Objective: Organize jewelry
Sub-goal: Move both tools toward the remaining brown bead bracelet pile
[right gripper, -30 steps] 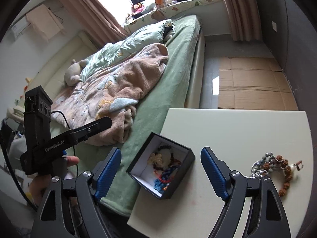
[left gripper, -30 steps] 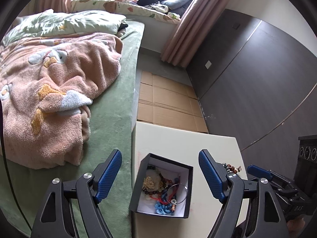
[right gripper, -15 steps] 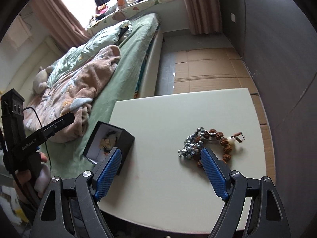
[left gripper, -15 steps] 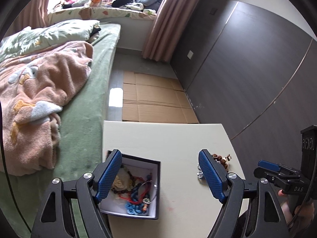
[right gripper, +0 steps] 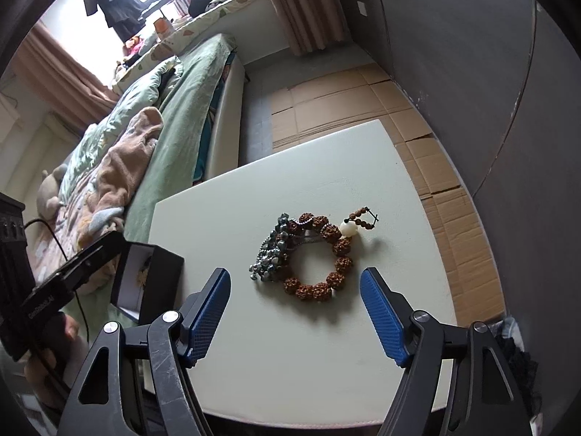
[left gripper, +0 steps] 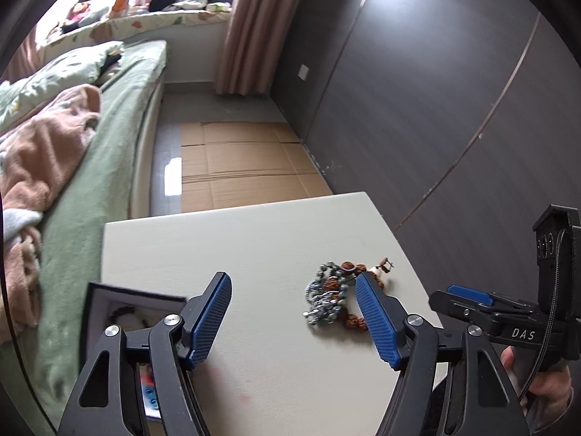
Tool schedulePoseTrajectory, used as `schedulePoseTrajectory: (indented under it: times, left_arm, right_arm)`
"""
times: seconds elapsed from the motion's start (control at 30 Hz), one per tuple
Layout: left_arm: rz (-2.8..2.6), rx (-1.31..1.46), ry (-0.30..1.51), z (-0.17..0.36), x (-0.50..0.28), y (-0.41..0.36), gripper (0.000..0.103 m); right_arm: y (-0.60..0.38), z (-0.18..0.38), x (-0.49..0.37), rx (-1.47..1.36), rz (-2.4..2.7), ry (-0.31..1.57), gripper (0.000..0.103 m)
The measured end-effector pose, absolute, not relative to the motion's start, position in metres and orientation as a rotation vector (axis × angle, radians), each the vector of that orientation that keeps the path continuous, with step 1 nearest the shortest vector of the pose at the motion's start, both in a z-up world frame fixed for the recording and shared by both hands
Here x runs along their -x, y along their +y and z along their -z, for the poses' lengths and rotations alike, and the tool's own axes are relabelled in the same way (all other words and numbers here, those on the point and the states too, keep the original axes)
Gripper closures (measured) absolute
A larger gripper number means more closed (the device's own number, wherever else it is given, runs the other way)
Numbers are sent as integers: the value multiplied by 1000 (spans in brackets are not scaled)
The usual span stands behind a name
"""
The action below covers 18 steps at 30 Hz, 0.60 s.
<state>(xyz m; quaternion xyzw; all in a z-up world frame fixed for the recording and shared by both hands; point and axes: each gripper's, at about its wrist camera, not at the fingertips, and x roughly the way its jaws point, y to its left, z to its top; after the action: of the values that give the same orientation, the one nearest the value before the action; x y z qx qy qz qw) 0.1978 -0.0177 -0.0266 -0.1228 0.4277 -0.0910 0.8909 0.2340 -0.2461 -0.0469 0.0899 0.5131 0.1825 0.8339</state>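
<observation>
Green bed (right gripper: 189, 83), dark wall (left gripper: 435, 91), perhaps cardboard (left gripper: 239, 167)

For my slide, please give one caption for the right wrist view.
Open right gripper hovers over brown bead bracelet and grey beads on white table.

A home bedroom is shown. A bed (right gripper: 189, 83) with a green sheet, a rumpled peach blanket (right gripper: 120, 152) and a stuffed toy (right gripper: 49, 192) is seen at nine to eleven o'clock. A cushioned window seat (right gripper: 203, 11) piled with clothes and bags is set at twelve o'clock, framed by brown curtains (right gripper: 308, 3). Flattened cardboard (left gripper: 236, 167) is laid on the floor, and a dark wardrobe wall (left gripper: 435, 91) is found at two o'clock.
</observation>
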Motion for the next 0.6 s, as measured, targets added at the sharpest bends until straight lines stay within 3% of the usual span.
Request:
schedulePoseTrajectory:
  times: [0.13, 0.37, 0.47, 0.6]
  left_arm:
    - [213, 224, 922, 38, -209, -41, 42]
    - [231, 181, 971, 59, -227, -73, 43]
    - [233, 181, 1024, 75, -238, -83, 54]
    - [228, 184, 1061, 89, -248, -94, 56]
  right_arm:
    - [-260, 63, -242, -245, -351, 1124, 36]
    - [-285, 73, -255, -326, -277, 1134, 36]
    - [-291, 74, -257, -344, -257, 1127, 37]
    - [-294, 77, -258, -371, -262, 1127, 37]
